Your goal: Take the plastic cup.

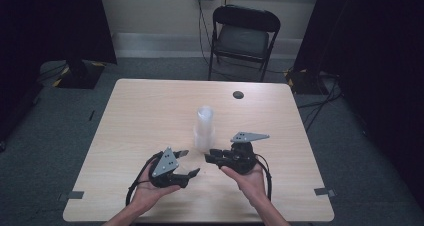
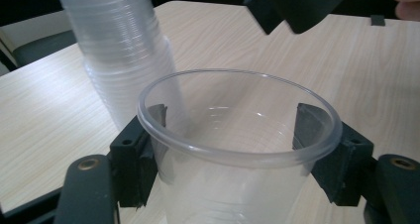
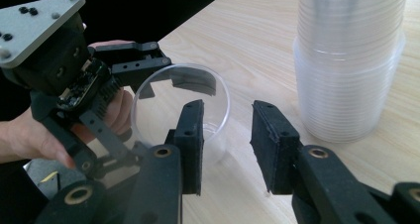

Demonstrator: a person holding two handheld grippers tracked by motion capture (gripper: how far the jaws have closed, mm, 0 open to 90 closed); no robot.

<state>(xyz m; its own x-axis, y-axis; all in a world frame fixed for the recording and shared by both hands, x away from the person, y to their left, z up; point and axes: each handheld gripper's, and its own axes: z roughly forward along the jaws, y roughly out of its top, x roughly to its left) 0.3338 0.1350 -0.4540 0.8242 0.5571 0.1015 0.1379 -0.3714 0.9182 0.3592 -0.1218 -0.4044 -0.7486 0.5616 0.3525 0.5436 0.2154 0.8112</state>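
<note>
My left gripper (image 2: 237, 149) fingers pinching clear cup (image 2: 233, 135) at rim; my right gripper (image 3: 228, 144) fingers spread, empty, beside cup stack (image 3: 349, 60) on table (image 1: 150, 116); no readable writing

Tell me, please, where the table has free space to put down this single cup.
Bare wood lies left of the cup stack to the table edge, and right of it below the dark round grommet. It is crowded near the left gripper and right gripper.

Dim overall, with black corners and edges in the high view, soft even light on the pale table (image 1: 150, 116), faint glare along the clear cup rim (image 2: 237, 78), slight blur on the near black jaws.
</note>
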